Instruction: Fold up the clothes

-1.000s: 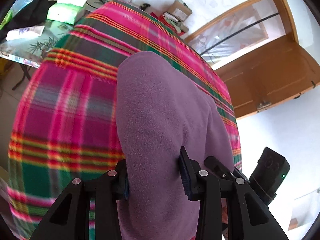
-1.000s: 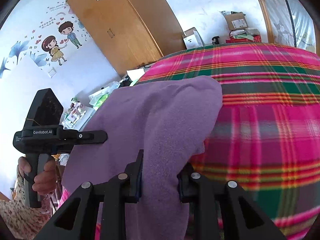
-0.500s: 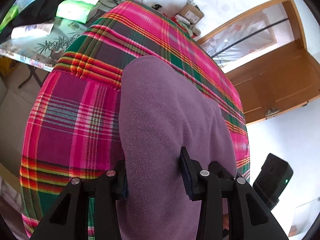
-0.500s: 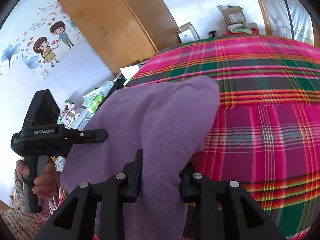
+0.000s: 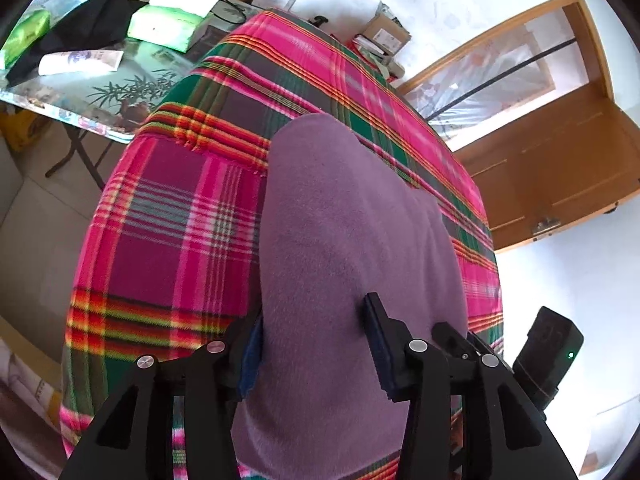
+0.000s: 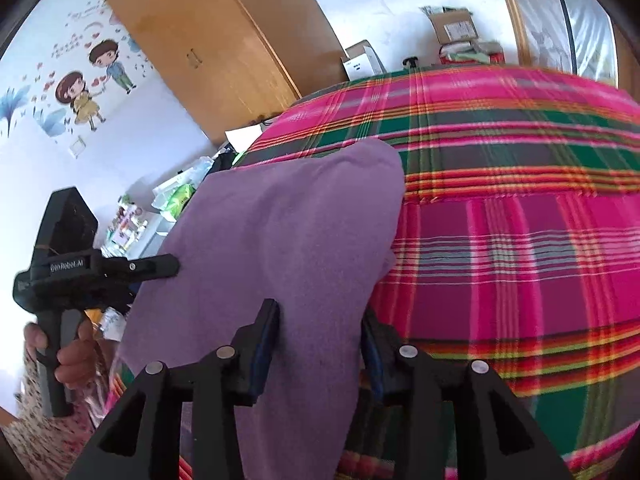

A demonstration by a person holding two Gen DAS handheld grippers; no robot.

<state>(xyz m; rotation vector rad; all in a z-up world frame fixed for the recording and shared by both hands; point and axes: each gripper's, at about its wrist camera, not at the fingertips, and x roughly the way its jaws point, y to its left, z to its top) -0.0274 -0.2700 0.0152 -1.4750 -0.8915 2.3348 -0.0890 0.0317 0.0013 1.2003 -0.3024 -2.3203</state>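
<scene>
A purple fleece garment (image 5: 344,240) lies folded on a pink, green and orange plaid blanket (image 5: 172,240) covering the bed. My left gripper (image 5: 314,316) straddles the garment's near end. Its jaws are opening, and the fleece lies loose between and under the fingers. In the right wrist view the same garment (image 6: 288,232) runs away from my right gripper (image 6: 320,312). Those jaws are opening too, with the fleece between them and no longer pinched. A hand (image 6: 68,344) holds the left gripper's handle at the left.
A glass-topped side table (image 5: 120,96) with green packets, a black cloth and papers stands left of the bed. Cardboard boxes (image 5: 384,32) sit by the far wall. A wooden door (image 5: 560,168) is on the right, and a wooden wardrobe (image 6: 224,48) behind the bed.
Both pairs of jaws have spread wider around the purple fleece, and the pinched fold has relaxed. The garment stays in place on the blanket.
</scene>
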